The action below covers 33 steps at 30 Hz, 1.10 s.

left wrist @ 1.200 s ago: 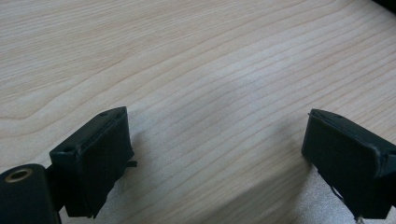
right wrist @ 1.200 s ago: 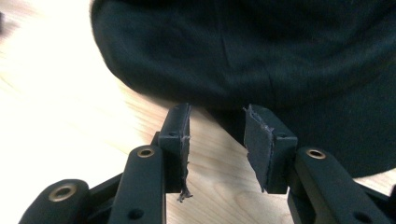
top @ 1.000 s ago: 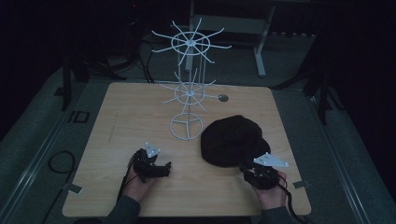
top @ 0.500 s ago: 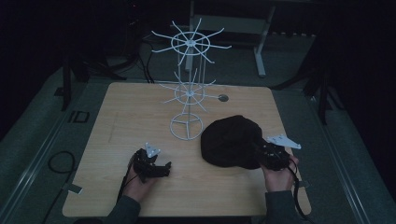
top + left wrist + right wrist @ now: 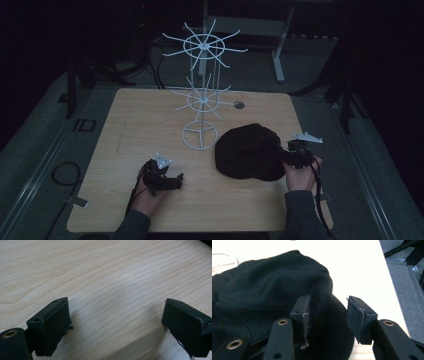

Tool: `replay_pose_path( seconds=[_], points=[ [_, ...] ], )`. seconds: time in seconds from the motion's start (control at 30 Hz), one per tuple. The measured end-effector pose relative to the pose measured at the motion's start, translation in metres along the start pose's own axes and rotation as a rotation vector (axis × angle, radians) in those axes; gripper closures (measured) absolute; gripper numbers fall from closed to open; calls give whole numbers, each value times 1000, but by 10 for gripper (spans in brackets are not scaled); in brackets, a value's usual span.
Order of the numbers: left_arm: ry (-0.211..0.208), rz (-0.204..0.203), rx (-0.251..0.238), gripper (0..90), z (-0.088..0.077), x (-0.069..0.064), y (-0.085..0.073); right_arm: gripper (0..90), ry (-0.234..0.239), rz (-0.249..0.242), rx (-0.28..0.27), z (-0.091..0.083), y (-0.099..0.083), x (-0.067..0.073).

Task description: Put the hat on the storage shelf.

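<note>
While the black cap (image 5: 248,151) lies flat on the wooden table (image 5: 145,120), just in front and to the right of the white wire rack (image 5: 202,100), none of its hanging work looks done: every arm of the rack is bare. The right gripper (image 5: 328,312) is at the cap's brim (image 5: 337,340), with its jaws part-way apart and set on either side of the brim's edge above it; they have not closed on the fabric, though from the high view the dim light makes it hard to say whether a jaw already touches. The left gripper (image 5: 115,325) rests near the table's front edge, well apart from the cap, its jaws wide open over bare wood and holding nothing. What is left, I judge, is nearly everything: pinch the brim, lift the cap, carry it to the rack and hook it on an arm. No brand, label or writing can be read on the cap, the rack or the table
</note>
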<state>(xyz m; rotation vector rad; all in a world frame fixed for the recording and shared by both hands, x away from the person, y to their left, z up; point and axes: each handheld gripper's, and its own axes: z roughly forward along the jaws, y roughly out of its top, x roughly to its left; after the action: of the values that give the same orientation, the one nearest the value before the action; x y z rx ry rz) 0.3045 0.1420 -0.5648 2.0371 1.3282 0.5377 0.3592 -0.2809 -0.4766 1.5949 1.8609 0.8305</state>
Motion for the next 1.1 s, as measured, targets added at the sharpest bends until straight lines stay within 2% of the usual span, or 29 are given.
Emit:
replay_pose_path(
  seconds=[0.23,0.47,0.67,0.8,0.83,1.1],
  points=[
    [1,0,0,86,0,0,0,554,2,4,80,25,-2,7],
    [1,-1,0,85,0,0,0,563,-34,26,175,43,-3,15],
    [1,0,1,86,0,-1,0,610,-101,-11,191,49,0,23],
    [1,0,1,86,0,-1,0,652,-147,-82,201,52,0,29],
    [1,0,1,86,0,-1,0,660,-153,-87,205,53,0,30],
    [1,-1,0,86,0,-1,0,676,-184,-55,206,57,5,31]
  ],
)
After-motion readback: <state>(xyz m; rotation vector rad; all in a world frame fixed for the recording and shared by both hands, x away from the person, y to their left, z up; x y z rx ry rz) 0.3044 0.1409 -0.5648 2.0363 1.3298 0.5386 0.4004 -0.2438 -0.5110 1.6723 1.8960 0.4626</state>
